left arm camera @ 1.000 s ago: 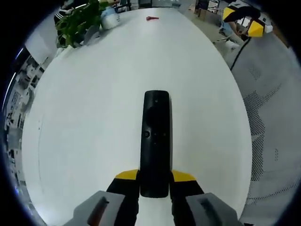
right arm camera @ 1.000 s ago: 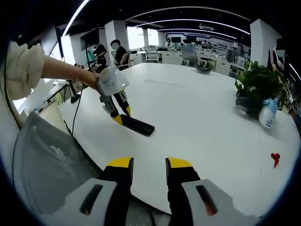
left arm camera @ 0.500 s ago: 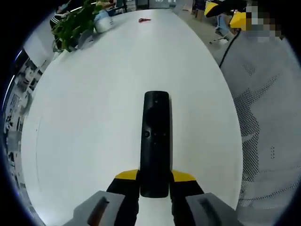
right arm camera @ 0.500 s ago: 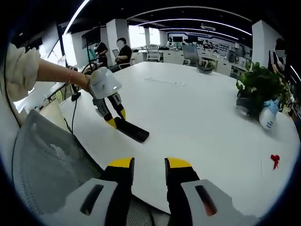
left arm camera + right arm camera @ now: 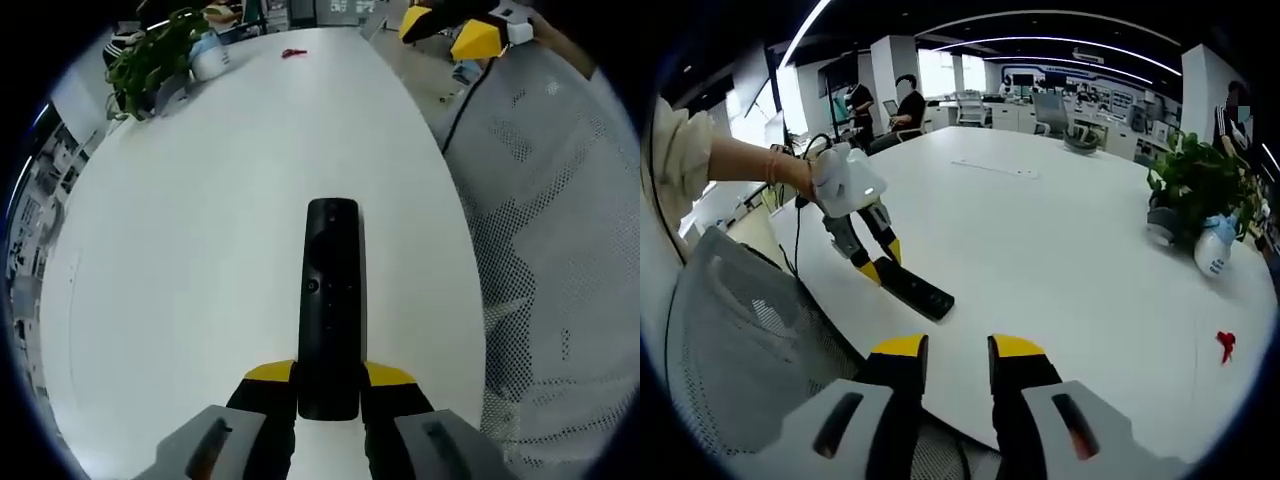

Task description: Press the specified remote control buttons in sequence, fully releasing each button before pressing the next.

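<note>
1. Clamping the near end of the long black remote control (image 5: 331, 300), the left gripper (image 5: 329, 385) has its yellow-tipped jaws pressed against both sides of it; the rest of the remote reaches straight ahead over the white oval table (image 5: 200, 260).
2. Ahead and to the left of this gripper lies wide bare tabletop. To its right the table edge curves close by, with a grey mesh chair back (image 5: 560, 270) just past it.
3. At the far end, well apart from the remote, stand a green potted plant (image 5: 150, 55) and a small red object (image 5: 292, 53).
4. From the right gripper view, the right gripper (image 5: 950, 360) hovers at the near table edge, jaws parted with a narrow gap and nothing between them.
5. Ahead and left of it, a hand (image 5: 790, 172) holds the left gripper (image 5: 878, 268), the remote (image 5: 912, 290) just above the table near the edge.
</note>
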`<state>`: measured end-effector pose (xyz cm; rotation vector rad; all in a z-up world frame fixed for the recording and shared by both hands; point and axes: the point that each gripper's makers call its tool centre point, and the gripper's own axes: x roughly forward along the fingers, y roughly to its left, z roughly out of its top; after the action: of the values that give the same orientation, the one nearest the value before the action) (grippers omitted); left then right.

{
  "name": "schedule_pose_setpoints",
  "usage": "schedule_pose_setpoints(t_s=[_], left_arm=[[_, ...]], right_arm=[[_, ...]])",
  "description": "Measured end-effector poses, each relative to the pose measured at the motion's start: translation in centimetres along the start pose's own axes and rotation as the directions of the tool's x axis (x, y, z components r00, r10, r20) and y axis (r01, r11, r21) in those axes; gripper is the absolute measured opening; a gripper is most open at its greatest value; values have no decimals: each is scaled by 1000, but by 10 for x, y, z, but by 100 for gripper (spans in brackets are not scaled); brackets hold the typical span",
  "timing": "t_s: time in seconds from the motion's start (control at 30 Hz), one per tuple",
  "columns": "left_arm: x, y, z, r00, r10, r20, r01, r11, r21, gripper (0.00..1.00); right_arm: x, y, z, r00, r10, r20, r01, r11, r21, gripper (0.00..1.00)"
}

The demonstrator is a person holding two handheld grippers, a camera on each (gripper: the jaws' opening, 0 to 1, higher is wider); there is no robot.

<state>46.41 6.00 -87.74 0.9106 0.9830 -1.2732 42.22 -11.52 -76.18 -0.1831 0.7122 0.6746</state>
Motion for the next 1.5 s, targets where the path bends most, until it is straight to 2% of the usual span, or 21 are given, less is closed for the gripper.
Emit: schedule_pose_setpoints(t_s=[0.3,0.4,0.73,1.0,1.13,1.2,1.3,1.4,1.5], left_arm=[[0,-24,-1,1000,18,20,-18,1000,-12,24],[1,-33,0,999,7,42,-6,1000,-17,24],[2,-49,5,998,30,50,-30,1000,-8,24],[5,-61,14,994,37,105,-34,999,-30,24],[4,-63,13,991,48,127,-49,999,7,24],[4,-62,14,990,51,129,-51,999,-6,24],[3,-63,13,986,47,158,-49,999,9,24],[3,-61,13,983,35,181,-36,999,6,24],[3,-61,13,980,22,198,-23,1000,0,24]], right_arm=[[1,2,-1,1000,8,-12,-8,1000,-16,21],[1,3,-2,1000,10,-16,-11,1000,-22,21],[3,5,-6,999,15,-45,-18,999,-50,20],[6,12,-13,995,38,-92,-45,996,-74,19],[8,18,-19,989,71,-131,-81,994,-75,18],[8,30,-21,978,137,-158,-149,987,-65,14],[11,41,-29,953,191,-237,-215,973,-81,11],[17,44,-35,929,210,-306,-260,956,-133,5],[33,47,-40,894,243,-377,-317,937,-149,0]])
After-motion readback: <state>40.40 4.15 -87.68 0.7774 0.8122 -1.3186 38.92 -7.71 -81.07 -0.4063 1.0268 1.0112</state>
